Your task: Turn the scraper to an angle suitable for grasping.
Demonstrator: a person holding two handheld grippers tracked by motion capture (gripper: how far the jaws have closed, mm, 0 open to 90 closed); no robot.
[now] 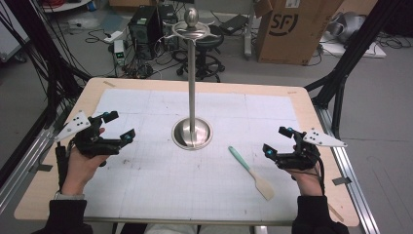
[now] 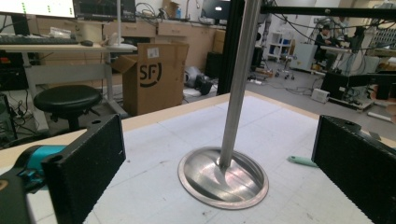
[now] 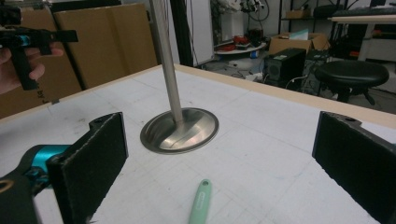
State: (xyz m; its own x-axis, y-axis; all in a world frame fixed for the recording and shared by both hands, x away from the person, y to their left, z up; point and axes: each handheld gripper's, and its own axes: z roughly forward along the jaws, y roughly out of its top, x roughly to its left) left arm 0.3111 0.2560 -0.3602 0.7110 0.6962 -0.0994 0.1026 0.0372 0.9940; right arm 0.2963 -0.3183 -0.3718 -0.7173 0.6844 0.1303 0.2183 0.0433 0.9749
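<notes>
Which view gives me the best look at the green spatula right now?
The high view: the spatula lies whole on the mat, green handle toward the stand, pale blade toward the person. The right gripper view shows just its handle between the open jaws; the left gripper view catches the handle tip.

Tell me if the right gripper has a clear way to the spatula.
Probably yes. The right gripper is open, and the spatula lies flat on the mat just beside it with nothing between them. The metal stand sits farther off, out of the way.
</notes>
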